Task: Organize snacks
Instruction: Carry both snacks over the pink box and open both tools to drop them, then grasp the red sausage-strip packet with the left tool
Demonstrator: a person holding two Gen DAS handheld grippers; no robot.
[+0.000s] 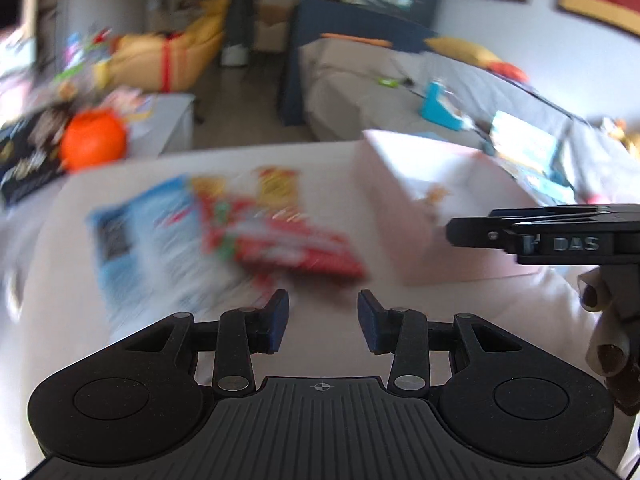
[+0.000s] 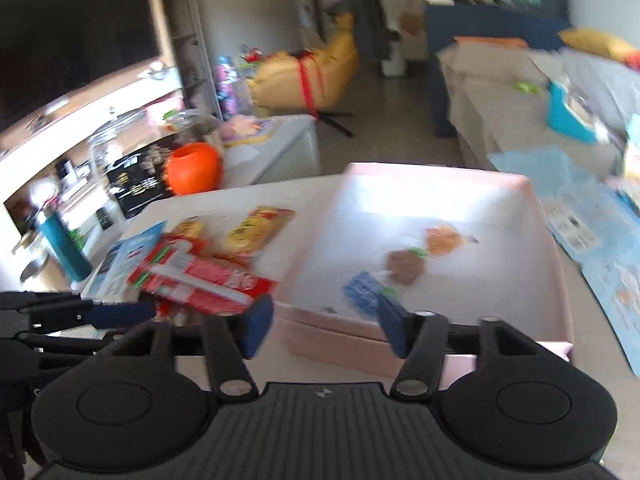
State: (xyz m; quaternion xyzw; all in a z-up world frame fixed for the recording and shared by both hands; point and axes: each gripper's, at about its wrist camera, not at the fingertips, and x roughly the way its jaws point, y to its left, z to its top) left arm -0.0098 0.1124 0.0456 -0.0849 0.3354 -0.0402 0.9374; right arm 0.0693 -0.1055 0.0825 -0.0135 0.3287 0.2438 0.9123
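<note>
On the white table lies a blurred pile of snack packets: a blue-and-white one, a red one and a yellow one. My left gripper hovers just short of the red packet, open, with nothing between its fingers. To the right stands an open pink box that holds a blue packet, a brown snack and an orange snack. My right gripper stands open above the box's near wall, close to the blue packet and holding nothing.
An orange round pot, a black printed box and a teal bottle stand left of the table. A grey sofa lies behind, and a blue mat covers the floor at the right.
</note>
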